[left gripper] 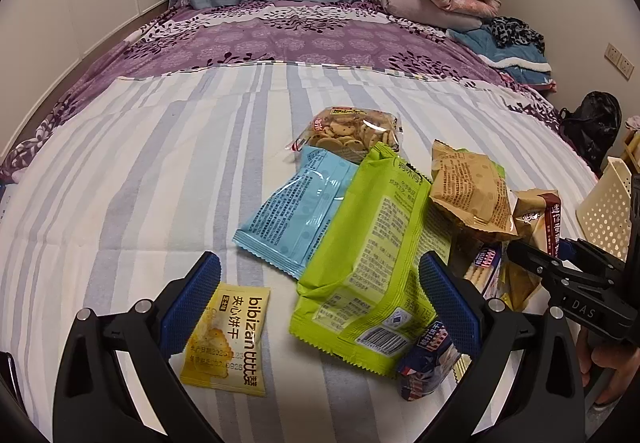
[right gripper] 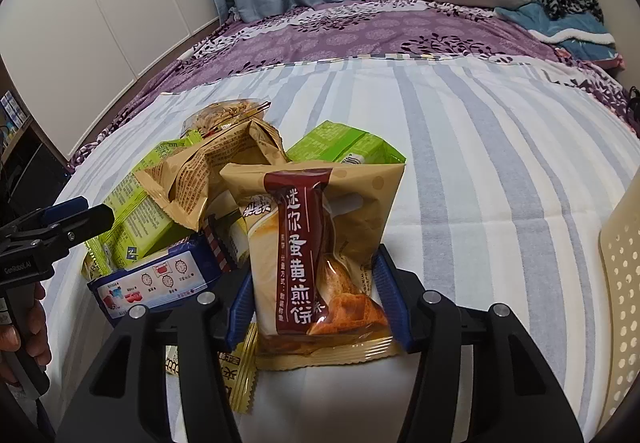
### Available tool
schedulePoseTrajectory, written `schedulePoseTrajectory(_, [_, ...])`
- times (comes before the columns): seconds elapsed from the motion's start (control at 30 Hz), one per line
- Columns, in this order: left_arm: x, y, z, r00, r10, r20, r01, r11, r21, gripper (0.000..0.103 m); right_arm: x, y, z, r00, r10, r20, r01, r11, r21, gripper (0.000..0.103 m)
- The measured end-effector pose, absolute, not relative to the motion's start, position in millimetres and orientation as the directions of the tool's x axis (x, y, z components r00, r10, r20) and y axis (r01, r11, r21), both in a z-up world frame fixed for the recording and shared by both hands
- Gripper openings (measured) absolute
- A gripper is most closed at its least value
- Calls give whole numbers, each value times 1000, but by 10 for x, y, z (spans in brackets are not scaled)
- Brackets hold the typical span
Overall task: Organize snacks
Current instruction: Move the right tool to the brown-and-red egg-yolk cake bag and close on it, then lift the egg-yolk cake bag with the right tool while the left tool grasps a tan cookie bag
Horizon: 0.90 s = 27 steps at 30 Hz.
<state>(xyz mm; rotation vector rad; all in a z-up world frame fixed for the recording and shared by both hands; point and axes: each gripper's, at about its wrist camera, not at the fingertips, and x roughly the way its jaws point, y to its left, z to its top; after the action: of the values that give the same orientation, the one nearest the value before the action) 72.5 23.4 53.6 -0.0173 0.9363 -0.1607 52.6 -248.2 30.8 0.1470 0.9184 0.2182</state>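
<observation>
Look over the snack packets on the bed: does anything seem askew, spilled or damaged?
Nothing is spilled or torn. The snacks simply lie in a jumbled heap: the green packet overlaps the blue packet, both back side up. The right gripper pinches the tan packet with the maroon band.

Both grippers: black angular frames, silver round bolts, blue ribbed fingers (left gripper: 448, 299); white lettering on bodies.
</observation>
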Motion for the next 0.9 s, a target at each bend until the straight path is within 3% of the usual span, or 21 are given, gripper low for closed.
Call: schedulePoseTrajectory(0.9, [1103,-729,794,557,-245,-794,347,937,-45,101,262,-2906,488,637,247,-730,-41,957,288,53])
